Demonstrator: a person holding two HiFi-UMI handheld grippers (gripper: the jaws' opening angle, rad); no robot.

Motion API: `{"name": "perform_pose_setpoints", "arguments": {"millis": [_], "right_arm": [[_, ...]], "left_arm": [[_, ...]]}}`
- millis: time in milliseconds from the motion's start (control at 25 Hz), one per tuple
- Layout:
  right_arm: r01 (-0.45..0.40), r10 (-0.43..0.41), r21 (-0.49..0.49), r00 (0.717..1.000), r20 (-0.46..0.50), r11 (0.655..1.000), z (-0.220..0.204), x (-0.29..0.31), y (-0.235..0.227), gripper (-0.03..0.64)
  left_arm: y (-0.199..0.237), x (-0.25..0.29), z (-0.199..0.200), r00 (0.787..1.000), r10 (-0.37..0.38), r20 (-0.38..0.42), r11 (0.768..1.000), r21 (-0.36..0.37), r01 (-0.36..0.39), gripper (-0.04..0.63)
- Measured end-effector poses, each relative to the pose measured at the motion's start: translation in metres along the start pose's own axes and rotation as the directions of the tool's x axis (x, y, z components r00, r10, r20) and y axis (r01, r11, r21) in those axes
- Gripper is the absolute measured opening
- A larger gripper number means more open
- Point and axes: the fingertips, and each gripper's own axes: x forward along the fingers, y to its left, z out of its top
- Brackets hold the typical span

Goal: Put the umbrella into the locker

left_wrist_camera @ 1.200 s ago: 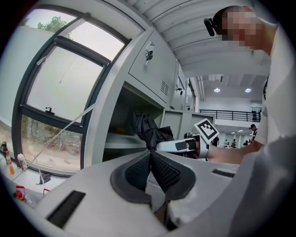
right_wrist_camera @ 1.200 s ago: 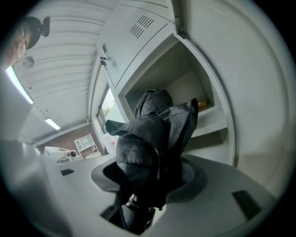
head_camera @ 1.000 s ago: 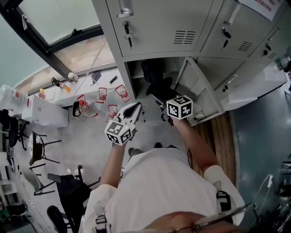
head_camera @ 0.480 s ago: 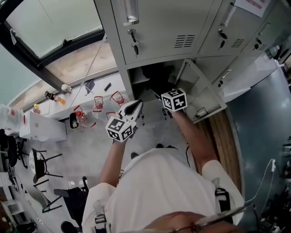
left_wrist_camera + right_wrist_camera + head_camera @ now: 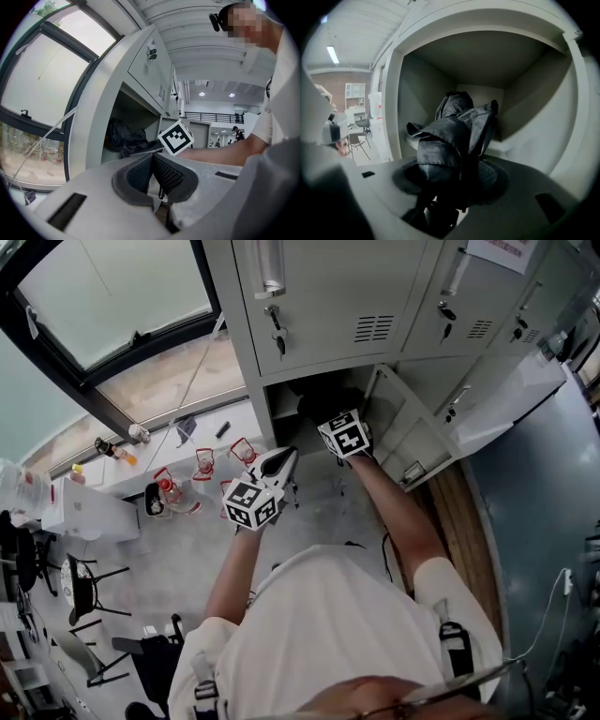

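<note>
Head view: right tongs (image 5: 330, 420) at the open locker (image 5: 274, 418) mouth. Left gripper view: left tongs (image 5: 152, 176) clenched on nothing. Right gripper view: umbrella (image 5: 450, 136) gripped, tip inside. I'd push deeper before letting go.

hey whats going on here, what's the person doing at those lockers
A person is putting a black folded umbrella into the open locker compartment. The right gripper is clamped on the umbrella and holds it at the compartment's mouth, with the door swung open; the umbrella is not yet let go. The left gripper hangs beside it outside the locker, jaws together and holding nothing.
</note>
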Motion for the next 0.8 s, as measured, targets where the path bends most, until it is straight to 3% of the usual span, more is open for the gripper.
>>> {"name": "perform_pose_setpoints", "arguments": {"millis": [280, 480, 560, 800], "right_arm": [[0.075, -0.09, -0.213, 0.994, -0.06, 0.974, 0.008, 0.018, -0.013, 0.241], [0.038, -0.107, -0.441, 0.985, -0.133, 0.897, 0.01, 0.034, -0.013, 0.242], [0.022, -0.101, -0.475, 0.985, -0.143, 0.88, 0.014, 0.038, -0.012, 0.242], [0.012, -0.102, -0.491, 0.982, -0.158, 0.871, 0.022, 0.056, -0.014, 0.245]], "left_arm": [[-0.005, 0.002, 0.0, 1.0, 0.014, -0.005, 1.0, -0.001, -0.014, 0.003], [-0.007, 0.001, -0.008, 0.999, 0.034, -0.019, 0.999, -0.008, -0.034, 0.003], [-0.005, 0.0, -0.009, 0.999, 0.046, -0.019, 0.999, -0.015, -0.047, 0.005], [-0.005, 0.0, -0.011, 0.998, 0.068, -0.019, 0.997, -0.023, -0.069, 0.003]]}}
